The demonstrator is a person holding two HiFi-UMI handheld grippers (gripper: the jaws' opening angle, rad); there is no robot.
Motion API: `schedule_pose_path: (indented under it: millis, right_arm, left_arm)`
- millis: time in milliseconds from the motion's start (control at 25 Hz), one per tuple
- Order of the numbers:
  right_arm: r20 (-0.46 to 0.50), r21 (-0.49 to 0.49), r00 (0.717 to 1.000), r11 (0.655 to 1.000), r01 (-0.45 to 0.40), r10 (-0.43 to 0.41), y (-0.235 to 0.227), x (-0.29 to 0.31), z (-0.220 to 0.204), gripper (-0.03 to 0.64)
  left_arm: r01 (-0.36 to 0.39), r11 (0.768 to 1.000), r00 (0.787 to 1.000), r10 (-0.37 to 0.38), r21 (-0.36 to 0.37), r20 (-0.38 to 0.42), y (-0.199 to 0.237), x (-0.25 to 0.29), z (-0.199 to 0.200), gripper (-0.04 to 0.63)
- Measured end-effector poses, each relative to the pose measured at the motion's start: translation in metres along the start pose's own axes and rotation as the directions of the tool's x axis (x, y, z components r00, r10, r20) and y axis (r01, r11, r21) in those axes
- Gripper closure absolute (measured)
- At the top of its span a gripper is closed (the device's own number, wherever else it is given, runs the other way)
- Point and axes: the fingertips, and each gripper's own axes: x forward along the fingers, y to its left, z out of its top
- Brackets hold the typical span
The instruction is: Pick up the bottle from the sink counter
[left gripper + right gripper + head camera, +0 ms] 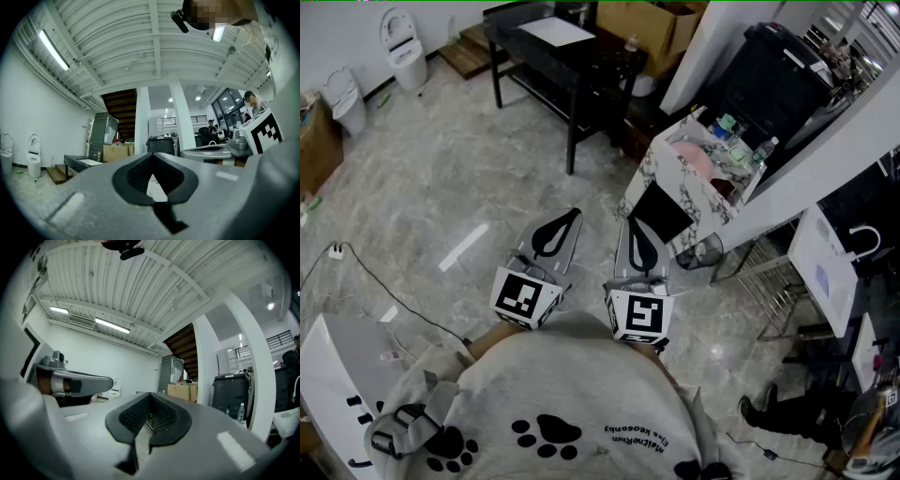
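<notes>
The person is standing on a pale, marble-look floor (441, 187) and is holding both grippers side by side just in front of a grey sweatshirt (572, 394). The left gripper (572, 217) is pointing forward with its jaws together and nothing between them. The right gripper (635, 225) is doing the same, its jaws closed on themselves and empty.

Ahead of the right jaws and off to their right, a marbled tabletop (661, 155) is standing against a white wall, with a pink basin (694, 159) set into it. The bottle (766, 148) is standing upright at that tabletop's far right end, well apart from both pairs of jaws. In the right gripper view it is showing to the right of the jaws (241, 411), in front of a tall black bin (229, 394).

Further ahead of the left jaws, a black tabletop (548, 56) on legs is carrying a white sheet (555, 31). Cardboard boxes (652, 23) are sitting beyond it, beside a white pillar (703, 47). Far to the left of the left jaws, a white pedal bin (403, 42) is standing near the wall. A thin cable (370, 277) is trailing across the floor. Overhead, a ribbed white ceiling (140, 42) with tube lights is showing in both gripper views.
</notes>
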Motion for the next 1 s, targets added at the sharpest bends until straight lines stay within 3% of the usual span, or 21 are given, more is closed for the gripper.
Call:
schedule_pose_path:
  millis: [600, 1000]
  right_arm:
    - [0.028, 0.011, 1.0, 1.0, -0.013, 0.012, 0.002, 0.014, -0.003, 0.615]
    - [0.02, 0.033, 1.0, 0.999, 0.022, -0.023, -0.026, 0.101, -0.022, 0.615]
  left_arm:
    - [-0.025, 0.999, 0.999, 0.024, -0.032, -0.025, 0.011, 0.006, -0.02, 0.595]
    - [0.013, 0.999, 1.0, -0.013, -0.034, -0.008, 0.067, 0.082, -0.035, 0.595]
